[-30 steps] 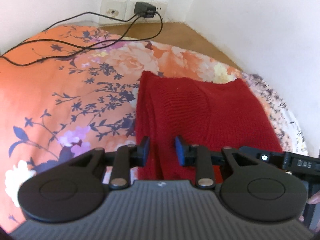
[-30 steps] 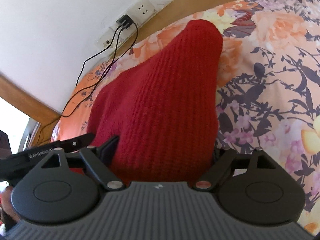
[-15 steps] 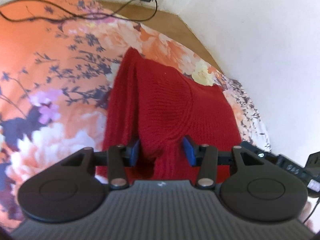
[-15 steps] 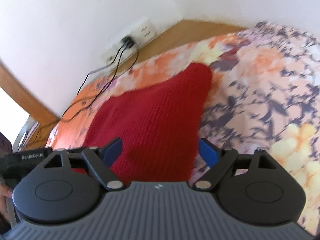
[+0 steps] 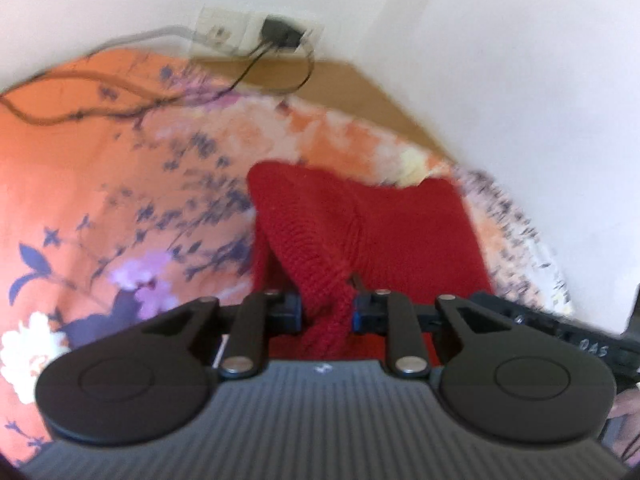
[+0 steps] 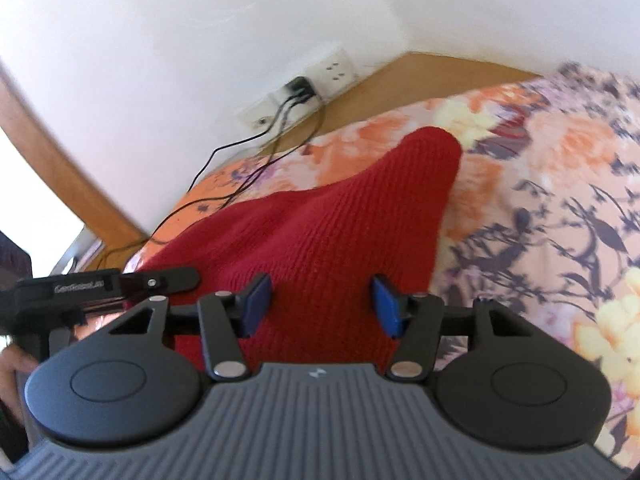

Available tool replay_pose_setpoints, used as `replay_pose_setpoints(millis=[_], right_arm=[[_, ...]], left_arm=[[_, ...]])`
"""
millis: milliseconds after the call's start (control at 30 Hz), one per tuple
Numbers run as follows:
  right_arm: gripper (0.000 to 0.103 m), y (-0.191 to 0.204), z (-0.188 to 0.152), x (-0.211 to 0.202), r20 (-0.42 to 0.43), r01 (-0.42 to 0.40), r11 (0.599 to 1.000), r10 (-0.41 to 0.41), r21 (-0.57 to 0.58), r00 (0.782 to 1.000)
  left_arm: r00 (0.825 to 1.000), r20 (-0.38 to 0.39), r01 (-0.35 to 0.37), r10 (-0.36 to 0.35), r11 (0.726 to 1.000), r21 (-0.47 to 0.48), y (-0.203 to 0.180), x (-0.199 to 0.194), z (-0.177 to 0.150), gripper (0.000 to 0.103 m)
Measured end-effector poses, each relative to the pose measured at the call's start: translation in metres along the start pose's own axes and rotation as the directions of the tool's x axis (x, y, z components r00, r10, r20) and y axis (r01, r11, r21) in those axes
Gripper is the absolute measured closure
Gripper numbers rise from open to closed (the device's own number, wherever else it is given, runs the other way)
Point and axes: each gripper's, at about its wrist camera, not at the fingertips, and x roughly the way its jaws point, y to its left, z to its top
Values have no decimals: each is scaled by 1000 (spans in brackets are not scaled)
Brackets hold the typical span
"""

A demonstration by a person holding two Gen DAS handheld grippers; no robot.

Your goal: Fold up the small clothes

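Observation:
A red knit garment [image 5: 400, 232] lies on the flowered bedspread [image 5: 100, 168] close to the wall corner. In the left wrist view a ridge of the knit rises up into my left gripper [image 5: 326, 314]. Its jaws are closing, and the blue pads pinch that fold from both sides. In the right wrist view the same garment [image 6: 340, 232] stretches away to a rounded far corner. My right gripper [image 6: 320, 306] hovers over the near part, its jaws closing. The knit lies below the blue pads [image 6: 386, 310] and does not touch them.
A wall socket with a black plug [image 5: 280, 32] sits at the bed head, and dark cables [image 5: 80, 112] trail over the bedspread. A wooden bed frame [image 6: 400, 84] runs along the white walls. A hand [image 6: 16, 364] shows at the left edge of the right wrist view.
The left jaws opened a little, then narrowed onto a fold of the red knit, which now stands up in a ridge. The right gripper rose off the garment and its wide jaws came closer together.

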Motion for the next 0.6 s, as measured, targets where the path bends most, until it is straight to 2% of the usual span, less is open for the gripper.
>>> replay_pose_setpoints(millis=[100, 267, 400, 500, 600], right_arm=[[39, 17, -2, 14, -20, 46, 997, -47, -61, 999], [36, 27, -10, 29, -27, 103, 982, -109, -160, 994], [35, 29, -7, 17, -17, 120, 981, -124, -155, 992], [35, 30, -8, 4, 19, 138, 978, -136, -156, 990], [35, 26, -12, 10, -18, 140, 981, -144, -135, 989]], left_arm=[[999, -32, -29, 29, 1000, 2, 11, 19, -8, 74], [999, -10, -35, 35, 998, 47, 10, 15, -14, 68], [996, 16, -89, 88, 992, 94, 4, 7, -18, 52], [992, 19, -125, 123, 985, 122, 3, 7, -24, 47], [990, 15, -141, 140, 983, 119, 6, 8, -24, 43]])
